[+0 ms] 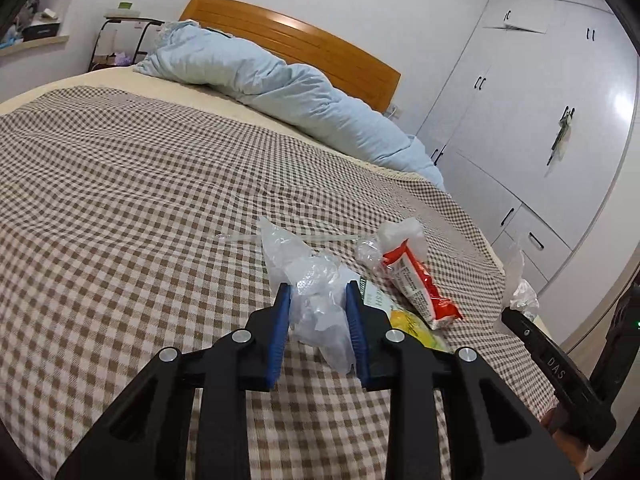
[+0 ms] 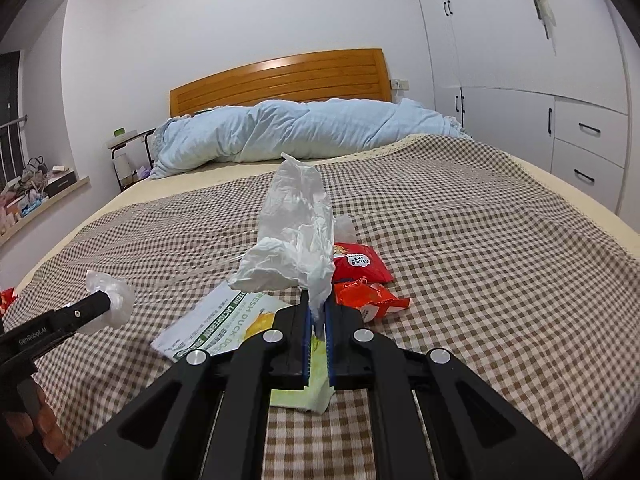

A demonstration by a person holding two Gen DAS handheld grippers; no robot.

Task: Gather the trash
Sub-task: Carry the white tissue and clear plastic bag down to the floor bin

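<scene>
Left wrist view first. Looking down the left gripper [image 1: 316, 294], blue pads pinching a crumpled clear plastic wrapper [image 1: 316, 304], lifted a bit off the checkered bedspread [image 1: 120, 200]. No gap between pads and plastic as far as visible. Just past it on the spread: a red and white snack packet [image 1: 420, 286], a small clear plastic ball [image 1: 368, 252] touching its far end, and a green and yellow food pouch [image 1: 400, 316] poking out from behind the right-hand finger. Off at the right edge, the right gripper [image 1: 508, 312] side-on with a scrap of thin white plastic bag [image 1: 518, 284] sticking up from its tip. Light blue duvet [image 1: 260, 80] bunched along the wooden headboard [image 1: 300, 44], white wardrobe [image 1: 540, 120] beyond.

Right wrist view now. Jaws pressed together tight on the white bag's lower end, rest of the bag standing up crumpled in front of the lens. Behind and beside it, a red packet and a torn orange-red one, both flat on the spread. Food pouch directly under the fingers. Left gripper coming in from the left edge, clear wrapper clamped at its tip.
</scene>
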